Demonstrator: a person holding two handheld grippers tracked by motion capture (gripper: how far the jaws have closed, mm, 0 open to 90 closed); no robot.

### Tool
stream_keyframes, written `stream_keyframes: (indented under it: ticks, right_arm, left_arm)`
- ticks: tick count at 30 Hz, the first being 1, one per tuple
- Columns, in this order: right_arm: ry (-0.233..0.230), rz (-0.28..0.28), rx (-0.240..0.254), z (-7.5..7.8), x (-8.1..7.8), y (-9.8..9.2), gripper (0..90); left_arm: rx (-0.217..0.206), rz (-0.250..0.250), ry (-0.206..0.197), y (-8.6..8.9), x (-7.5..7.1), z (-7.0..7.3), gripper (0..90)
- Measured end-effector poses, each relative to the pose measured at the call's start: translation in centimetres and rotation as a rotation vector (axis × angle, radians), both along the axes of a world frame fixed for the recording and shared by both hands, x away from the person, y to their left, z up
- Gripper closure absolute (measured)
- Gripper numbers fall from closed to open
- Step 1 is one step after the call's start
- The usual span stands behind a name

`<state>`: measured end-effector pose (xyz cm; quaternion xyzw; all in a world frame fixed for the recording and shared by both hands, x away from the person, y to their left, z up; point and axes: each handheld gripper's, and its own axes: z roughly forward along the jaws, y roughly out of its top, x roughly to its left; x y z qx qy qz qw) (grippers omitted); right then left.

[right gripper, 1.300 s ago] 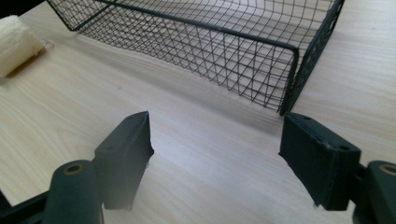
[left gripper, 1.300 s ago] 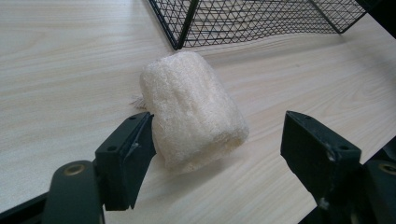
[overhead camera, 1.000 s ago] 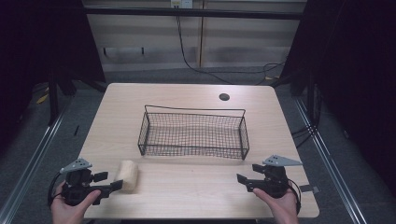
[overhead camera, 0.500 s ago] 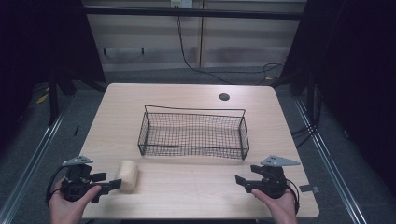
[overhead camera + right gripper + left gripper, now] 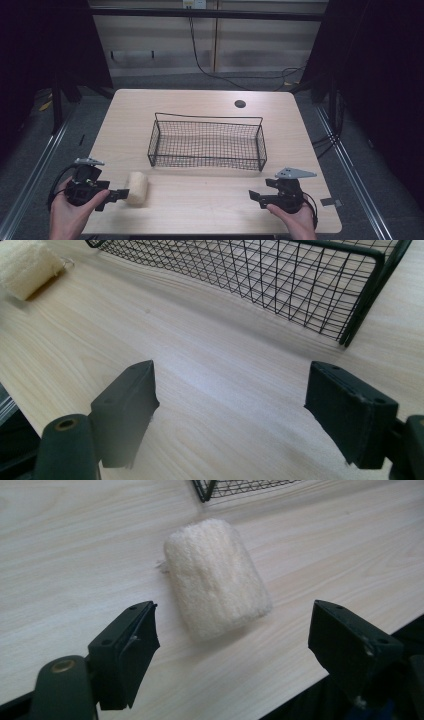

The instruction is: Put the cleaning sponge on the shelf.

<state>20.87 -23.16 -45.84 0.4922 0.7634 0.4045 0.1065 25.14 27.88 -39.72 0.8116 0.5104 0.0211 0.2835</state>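
A cream, fuzzy roll (image 5: 136, 188) lies on the wooden table (image 5: 210, 210) near its front left. My left gripper (image 5: 118, 193) is just left of it, held low, jaws open and pointing at the roll. In the left gripper view the roll (image 5: 215, 577) lies just ahead of the gap in my left gripper (image 5: 232, 625), touching neither jaw. My right gripper (image 5: 255, 196) is at the front right, open and holding nothing. Its view looks past my right gripper (image 5: 230, 390) over bare wood to the roll (image 5: 25, 265) far off.
A black wire basket (image 5: 207, 156) stands in the middle of the table with nothing in it, and its corner (image 5: 360, 300) is close ahead of the right gripper. A round cable hole (image 5: 240, 104) sits at the back. The table's front edge is near both hands.
The left gripper has shifted a little, still pointed at the roll. The right gripper, roll and basket have stayed put.
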Motion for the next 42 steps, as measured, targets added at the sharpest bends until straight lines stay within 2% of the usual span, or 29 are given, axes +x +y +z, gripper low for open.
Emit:
stream_keyframes:
  ticks: [1, 4, 5, 12, 13, 14, 16, 17, 19, 20, 22, 24, 26, 29, 31, 32, 34, 35, 36, 37, 41, 42]
  right_arm:
    - [0.002, 0.001, -0.002, 0.0, 0.0, 0.0, 19.6]
    - [0.006, 0.002, -0.002, 0.0, 0.0, 0.1, 19.6]
    - [0.005, 0.003, -0.005, 0.0, -0.1, 0.1, 19.6]
    - [0.015, 0.003, -0.003, -0.1, 0.0, 0.2, 19.5]
    - [0.016, 0.002, -0.003, -0.1, 0.0, 0.2, 19.5]
    - [0.016, 0.003, -0.005, -0.1, 0.0, 0.1, 19.4]
    - [0.017, 0.001, -0.006, -0.2, 0.0, 0.2, 19.4]
    - [0.017, 0.001, -0.006, -0.2, 0.0, 0.2, 19.4]
    - [0.017, 0.006, -0.006, -0.2, 0.0, 0.2, 19.4]
    - [0.018, 0.007, -0.006, -0.2, 0.0, 0.2, 19.4]
    - [0.019, 0.008, -0.004, -0.2, 0.0, 0.2, 19.4]
    - [0.021, 0.006, -0.008, -0.2, 0.0, 0.2, 19.3]
    - [0.020, 0.009, -0.006, -0.2, 0.0, 0.3, 19.3]
    - [0.024, 0.009, -0.010, -0.3, 0.0, 0.3, 19.3]
    - [0.031, 0.006, -0.014, -0.3, 0.0, 0.3, 19.3]
    - [0.032, 0.007, -0.013, -0.3, 0.0, 0.3, 19.3]
    - [0.032, 0.007, -0.013, -0.3, 0.0, 0.3, 19.3]
    - [0.030, 0.010, -0.013, -0.3, 0.1, 0.3, 19.3]
    - [0.033, 0.009, -0.013, -0.3, 0.0, 0.4, 19.3]
    - [0.034, 0.008, -0.014, -0.3, 0.0, 0.4, 19.3]
    - [0.030, 0.015, -0.017, -0.4, 0.1, 0.4, 19.3]
    - [0.033, 0.015, -0.018, -0.3, 0.0, 0.4, 19.3]
  left_arm:
    - [-0.001, 0.001, 0.014, -0.1, 0.3, 0.1, 19.8]
    - [-0.012, 0.007, 0.020, -0.1, 0.7, 0.4, 19.8]
    - [0.001, 0.015, 0.024, -0.3, 1.0, 0.6, 19.8]
    - [0.075, -0.026, 0.095, -1.3, 2.3, 0.8, 20.6]
    - [0.071, -0.030, 0.111, -1.3, 2.5, 0.9, 20.6]
    - [0.066, -0.015, 0.108, -1.4, 2.7, 0.9, 20.6]
    - [0.090, -0.004, 0.126, -1.7, 3.0, 0.9, 20.6]
    - [0.108, -0.010, 0.150, -2.0, 3.3, 0.8, 20.6]
    - [0.161, -0.031, 0.186, -2.8, 3.6, 0.6, 20.6]
    - [0.190, -0.035, 0.182, -3.1, 3.6, 0.6, 20.6]
    - [0.200, -0.034, 0.178, -3.3, 3.6, 0.6, 20.6]
    - [0.203, -0.057, 0.218, -3.9, 3.9, 0.2, 20.6]
    - [0.210, -0.057, 0.230, -4.1, 4.1, 0.1, 20.6]
    - [0.220, -0.023, 0.259, -4.1, 5.0, -0.3, 20.6]
    - [0.250, 0.029, 0.256, -4.4, 5.3, -0.5, 23.1]
    - [0.258, 0.029, 0.258, -4.5, 5.4, -0.6, 25.4]
    - [0.248, 0.033, 0.267, -4.6, 5.4, -0.8, 24.5]
    - [0.242, 0.033, 0.289, -4.9, 5.5, -1.1, 24.8]
    - [0.259, 0.026, 0.293, -5.0, 5.6, -1.1, 24.9]
    - [0.260, 0.039, 0.296, -5.2, 5.6, -1.2, 24.9]
    - [0.264, 0.037, 0.308, -5.7, 5.8, -1.3, 26.1]
    - [0.281, 0.035, 0.325, -5.9, 6.1, -1.4, 26.8]
